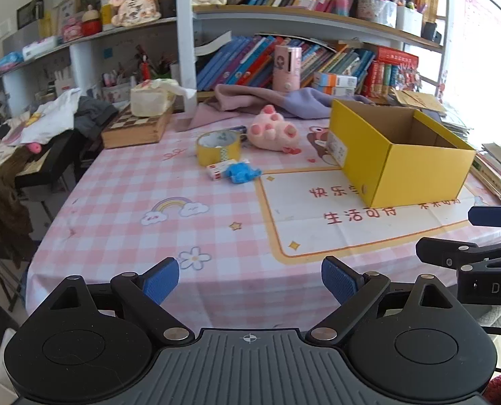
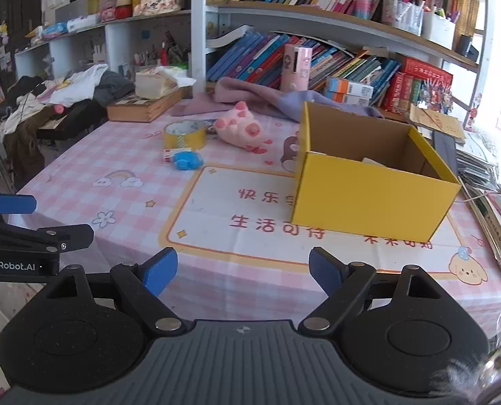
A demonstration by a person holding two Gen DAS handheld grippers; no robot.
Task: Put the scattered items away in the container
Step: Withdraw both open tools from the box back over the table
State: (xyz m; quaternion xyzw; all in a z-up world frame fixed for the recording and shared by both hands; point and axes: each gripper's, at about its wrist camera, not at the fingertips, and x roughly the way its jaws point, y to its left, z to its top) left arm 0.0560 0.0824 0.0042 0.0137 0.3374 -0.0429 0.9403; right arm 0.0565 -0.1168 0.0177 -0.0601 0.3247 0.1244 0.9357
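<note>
A yellow cardboard box (image 1: 415,172) (image 2: 371,199) stands open-topped on the right of the pink checked table; something pale lies inside it. Left of the box lie a yellow tape roll (image 1: 218,146) (image 2: 184,134), a pink plush pig (image 1: 274,131) (image 2: 240,126), a small red-and-white box (image 1: 221,168) (image 2: 171,154) and a blue toy (image 1: 243,172) (image 2: 187,161). My left gripper (image 1: 249,281) hovers open over the table's near edge, nothing between its blue pads. My right gripper (image 2: 243,271) is open and empty too, near the front edge, in front of the box.
A wooden chessboard case (image 1: 134,128) with a tissue pack (image 1: 152,99) sits at the back left. Pink and purple cloths (image 1: 250,99) lie by the bookshelf (image 1: 284,64). Stacked books (image 2: 496,212) line the right edge. Clothes pile on a stand (image 1: 31,135) left of the table.
</note>
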